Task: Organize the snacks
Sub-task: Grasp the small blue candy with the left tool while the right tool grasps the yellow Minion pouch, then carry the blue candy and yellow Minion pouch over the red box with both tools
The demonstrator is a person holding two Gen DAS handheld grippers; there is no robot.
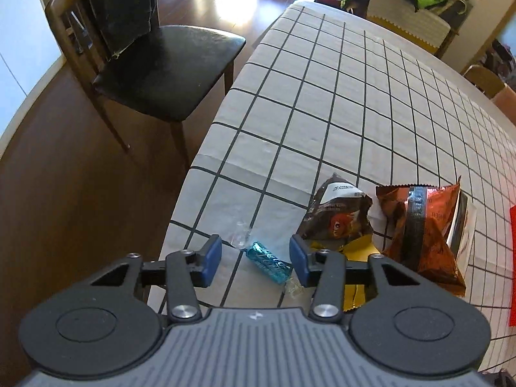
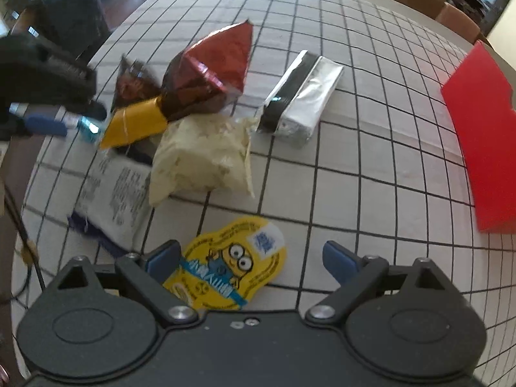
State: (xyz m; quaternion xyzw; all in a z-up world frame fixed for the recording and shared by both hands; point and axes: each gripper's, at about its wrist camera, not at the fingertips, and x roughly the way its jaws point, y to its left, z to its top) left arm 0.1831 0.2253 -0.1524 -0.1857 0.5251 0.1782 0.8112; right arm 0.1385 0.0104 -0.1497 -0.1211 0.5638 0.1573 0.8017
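My left gripper (image 1: 254,259) is open, its blue pads either side of a teal wrapped candy (image 1: 267,262) lying on the checked tablecloth (image 1: 338,103); the pads do not touch it. Beside it lie a brown snack bag (image 1: 338,216), a yellow packet (image 1: 358,251) and a red-brown foil bag (image 1: 422,225). My right gripper (image 2: 254,258) is open over a yellow Minions snack pack (image 2: 229,264). Ahead in the right wrist view lie a cream bag (image 2: 203,158), a red foil bag (image 2: 213,74), a silver-black pack (image 2: 300,96) and a white printed packet (image 2: 119,190).
A red box (image 2: 483,135) stands at the right of the table. The table's left edge (image 1: 200,167) is close to the left gripper, with a dark wooden chair (image 1: 154,74) beyond it. The left gripper also shows in the right wrist view (image 2: 45,125).
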